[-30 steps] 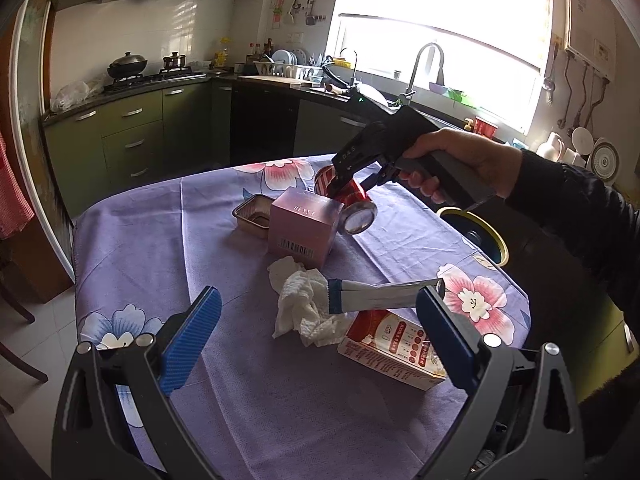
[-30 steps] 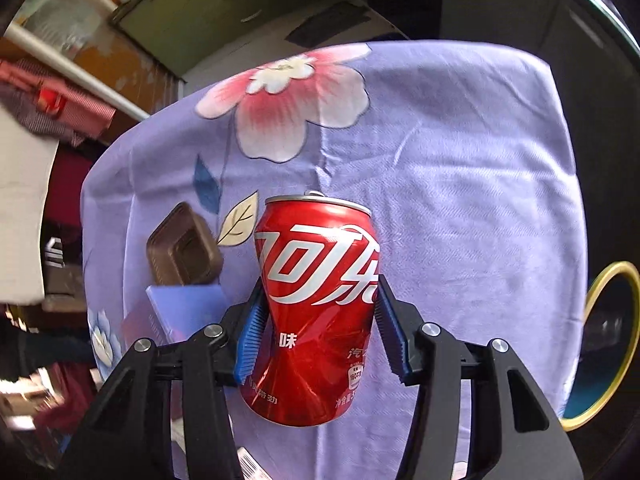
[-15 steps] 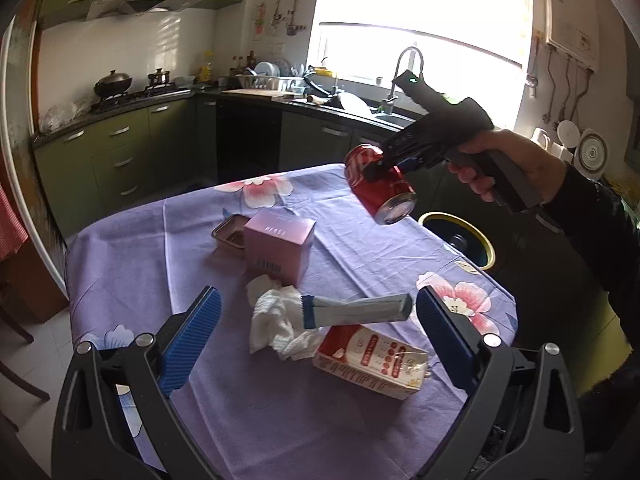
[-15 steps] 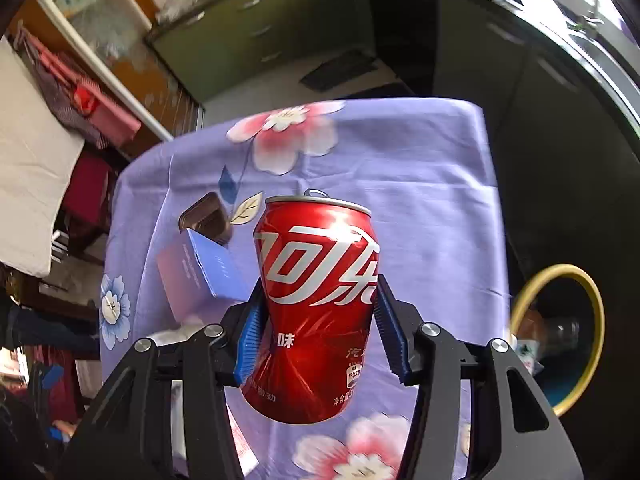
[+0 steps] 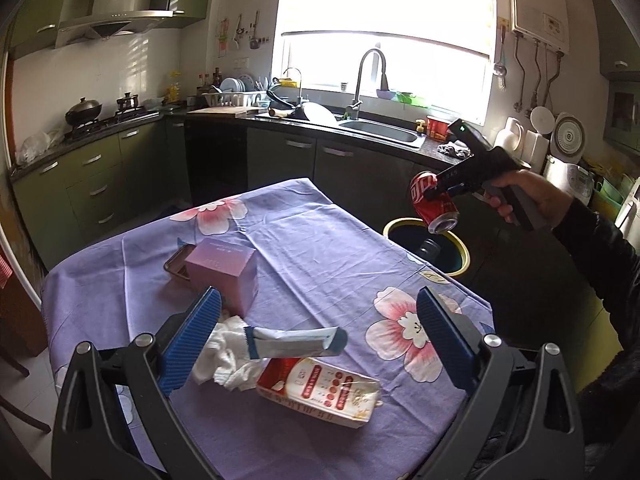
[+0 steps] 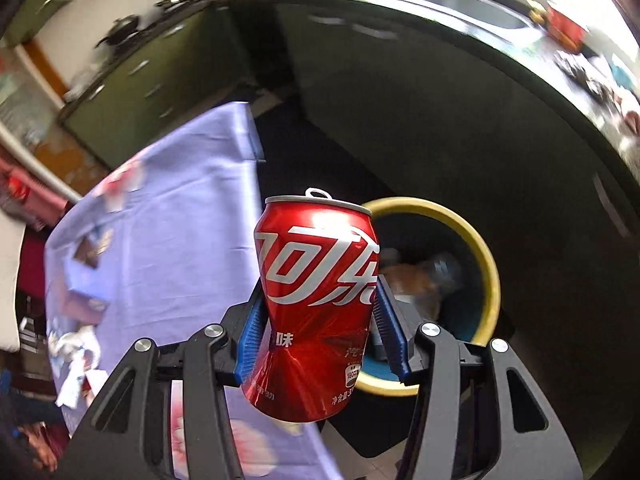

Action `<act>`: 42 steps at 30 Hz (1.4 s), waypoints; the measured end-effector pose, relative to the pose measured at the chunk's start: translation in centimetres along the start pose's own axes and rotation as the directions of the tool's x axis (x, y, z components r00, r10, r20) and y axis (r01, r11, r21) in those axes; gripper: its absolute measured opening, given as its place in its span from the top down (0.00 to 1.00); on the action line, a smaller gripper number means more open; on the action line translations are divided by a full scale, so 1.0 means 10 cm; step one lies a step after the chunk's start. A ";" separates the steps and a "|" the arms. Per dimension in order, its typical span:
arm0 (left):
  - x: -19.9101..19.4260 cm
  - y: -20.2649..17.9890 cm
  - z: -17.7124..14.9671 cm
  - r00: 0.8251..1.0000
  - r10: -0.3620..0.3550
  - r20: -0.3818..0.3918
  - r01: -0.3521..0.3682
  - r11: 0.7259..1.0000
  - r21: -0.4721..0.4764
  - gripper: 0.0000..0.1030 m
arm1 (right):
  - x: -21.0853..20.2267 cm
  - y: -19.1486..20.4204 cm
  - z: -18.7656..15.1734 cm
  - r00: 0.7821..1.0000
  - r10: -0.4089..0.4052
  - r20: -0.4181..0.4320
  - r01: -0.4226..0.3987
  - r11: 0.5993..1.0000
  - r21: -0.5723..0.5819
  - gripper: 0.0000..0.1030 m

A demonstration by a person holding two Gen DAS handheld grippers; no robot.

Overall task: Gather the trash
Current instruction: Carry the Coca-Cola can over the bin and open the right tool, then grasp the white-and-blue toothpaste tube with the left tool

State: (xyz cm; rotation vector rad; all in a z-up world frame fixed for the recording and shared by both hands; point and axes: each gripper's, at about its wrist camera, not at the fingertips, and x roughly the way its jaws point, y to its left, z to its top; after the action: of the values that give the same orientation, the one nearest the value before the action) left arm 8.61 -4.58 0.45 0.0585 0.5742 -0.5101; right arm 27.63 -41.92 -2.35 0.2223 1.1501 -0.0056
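My right gripper (image 6: 318,330) is shut on a dented red cola can (image 6: 316,300) and holds it in the air over the yellow-rimmed trash bin (image 6: 490,264). In the left wrist view the right gripper (image 5: 434,196) holds the can (image 5: 434,208) past the table's far right edge, above the bin (image 5: 460,246). My left gripper (image 5: 318,340) is open and empty above a blue-grey wrapper (image 5: 292,340), a crumpled white tissue (image 5: 226,354) and a red-and-white carton (image 5: 320,392) on the purple tablecloth (image 5: 320,248).
A pink box (image 5: 226,270) and a small metal tin (image 5: 178,266) sit at the table's middle left. Green kitchen cabinets and a counter with a sink (image 5: 380,130) stand behind. The bin holds some trash (image 6: 416,280).
My right gripper has lifted the can off the table and carried it right, out over the bin. My left gripper has stayed open and shifted slightly.
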 end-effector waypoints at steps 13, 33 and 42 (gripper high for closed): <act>0.07 -0.36 -0.02 1.000 0.013 -0.026 -0.010 0.994 0.111 0.07 | 0.56 -0.80 0.02 0.999 -0.002 -0.034 0.007 0.991 0.134 0.39; 0.81 -0.24 -0.39 0.989 0.042 -0.139 -0.026 0.993 0.114 0.09 | -0.41 0.00 -1.26 0.940 0.322 0.115 -0.321 0.947 -0.029 0.35; 1.06 -0.08 -0.45 0.983 0.038 -0.178 -0.025 0.997 0.076 0.33 | -0.33 0.15 -1.34 0.920 0.383 0.088 -0.380 0.924 -0.049 0.35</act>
State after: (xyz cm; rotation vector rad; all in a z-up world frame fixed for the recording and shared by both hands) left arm 13.62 -9.12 -8.88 0.1845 0.7292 -0.4978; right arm 14.31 -38.45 -4.37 0.4120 0.9950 0.3441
